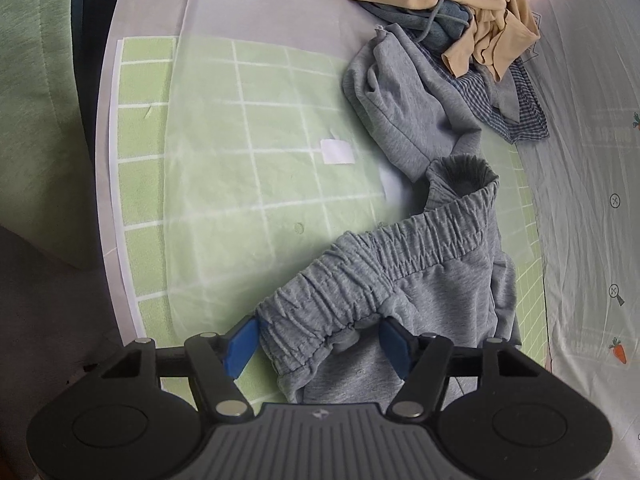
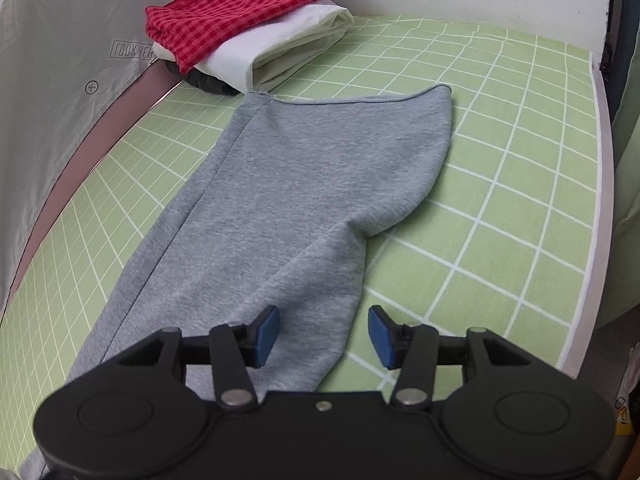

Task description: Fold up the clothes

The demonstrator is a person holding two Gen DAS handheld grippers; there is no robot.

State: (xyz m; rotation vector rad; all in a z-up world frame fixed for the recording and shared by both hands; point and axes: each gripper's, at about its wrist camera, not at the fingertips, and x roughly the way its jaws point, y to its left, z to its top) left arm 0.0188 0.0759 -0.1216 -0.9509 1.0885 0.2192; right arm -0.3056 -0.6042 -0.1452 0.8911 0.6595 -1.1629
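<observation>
Left wrist view: the left gripper [image 1: 320, 340] sits at the bottom centre with its jaws spread wide, the blue pads [image 1: 242, 346] on either side of the elastic waistband [image 1: 372, 264] of grey sweatpants [image 1: 436, 292], nothing pinched between them; the waistband runs up to the right from the pads, bunched and gathered, with one opening puckered at centre right; the pants lie on a green grid mat [image 1: 248, 152] that fills the middle of the frame; a white label [image 1: 337, 151] rests on the mat just left of centre; at upper right a loose pile holds a beige garment [image 1: 440, 0], another grey garment [image 1: 400, 96] and a blue checked cloth [image 1: 512, 112], heaped together and touching; a pale printed sheet [image 1: 592, 160] covers the right edge.

Right wrist view: the right gripper [image 2: 324, 334] at the bottom centre is likewise released, its left pad over a flat grey trouser leg [image 2: 288, 184], its right pad over bare mat [image 2: 500, 200]; the leg stretches from the lower left to a hemmed end above centre; at upper left, a folded stack, red checked cloth [image 2: 228, 12] on top of a white cloth [image 2: 288, 52], with something dark [image 2: 208, 82] under them, lies just beyond the hem.
</observation>
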